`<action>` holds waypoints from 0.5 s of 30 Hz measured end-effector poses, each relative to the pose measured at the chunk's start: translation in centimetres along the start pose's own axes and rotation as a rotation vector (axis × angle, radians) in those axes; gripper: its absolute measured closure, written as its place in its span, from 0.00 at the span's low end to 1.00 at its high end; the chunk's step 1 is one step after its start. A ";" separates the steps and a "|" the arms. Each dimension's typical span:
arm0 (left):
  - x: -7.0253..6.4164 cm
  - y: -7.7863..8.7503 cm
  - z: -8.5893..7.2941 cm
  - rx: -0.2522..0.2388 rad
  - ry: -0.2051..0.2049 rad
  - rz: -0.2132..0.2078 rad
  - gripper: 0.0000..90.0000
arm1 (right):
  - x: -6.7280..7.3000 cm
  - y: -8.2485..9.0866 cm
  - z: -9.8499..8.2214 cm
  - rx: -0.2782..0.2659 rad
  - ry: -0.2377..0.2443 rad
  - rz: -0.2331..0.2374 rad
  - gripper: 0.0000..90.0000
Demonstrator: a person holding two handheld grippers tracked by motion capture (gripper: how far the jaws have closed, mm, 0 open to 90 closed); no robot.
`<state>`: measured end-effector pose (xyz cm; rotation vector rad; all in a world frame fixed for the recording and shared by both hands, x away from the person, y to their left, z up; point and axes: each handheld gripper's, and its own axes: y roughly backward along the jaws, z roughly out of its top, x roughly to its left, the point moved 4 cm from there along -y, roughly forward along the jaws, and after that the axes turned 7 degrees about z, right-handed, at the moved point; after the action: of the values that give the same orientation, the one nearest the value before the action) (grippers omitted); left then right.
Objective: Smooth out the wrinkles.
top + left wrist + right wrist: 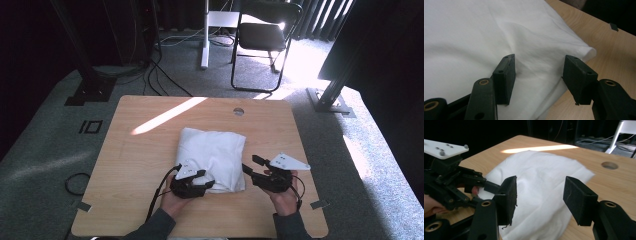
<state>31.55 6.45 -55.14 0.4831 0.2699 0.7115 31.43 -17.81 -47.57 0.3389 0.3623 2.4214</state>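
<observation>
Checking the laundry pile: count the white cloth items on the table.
1: a folded white fabric bundle on the wooden table, near its front edge; layers beneath may be hidden.

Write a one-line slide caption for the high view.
Two hand-held grippers, left and right, open beside a folded white cloth on a wooden table.

This looks like a recording studio or lab set up for capturing handling work, not a home. A plain wooden counter (150,150) with a round cable hole (238,111) stands alone on grey carpet (45,150), ringed by black curtains (320,17) that shut out most of the light. Black metal stands (90,75) with flat feet rise on either side of it, loose cables (155,75) trail across the floor, tape marks (91,126) sit on the carpet, and a black folding chair (262,37) waits beside a white desk leg (205,35).
</observation>
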 end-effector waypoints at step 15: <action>1.5 -2.2 -0.5 0.035 -0.022 0.004 0.55 | -2.5 -10.8 -6.2 0.332 -0.052 -0.126 0.54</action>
<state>33.65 6.20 -56.75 0.5249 0.2616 0.7064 37.45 -12.47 -57.34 0.5067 0.7422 2.2222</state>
